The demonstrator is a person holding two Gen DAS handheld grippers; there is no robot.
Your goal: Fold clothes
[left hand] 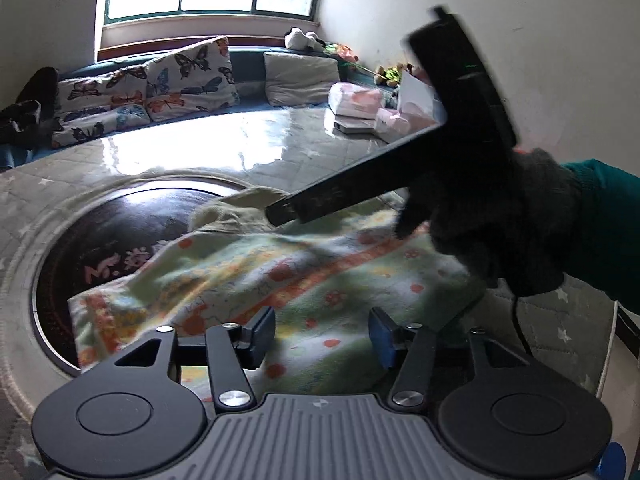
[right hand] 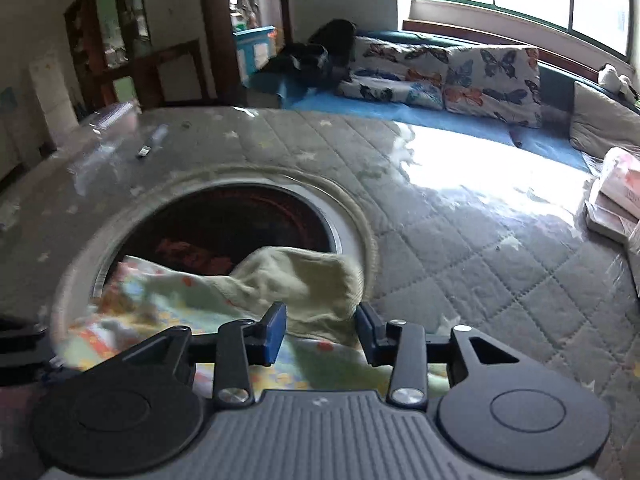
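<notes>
With both the left claw (left hand: 322,336) and right claw (right hand: 321,334) spread wide and empty over the patterned garment (left hand: 304,276) lying on the table (right hand: 460,240), each should pinch a corner cleanly.

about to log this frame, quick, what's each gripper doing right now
Left gripper: open, holding nothing, poised over the patterned garment.
Right gripper: open, holding nothing, at the garment's pale green end.
</notes>
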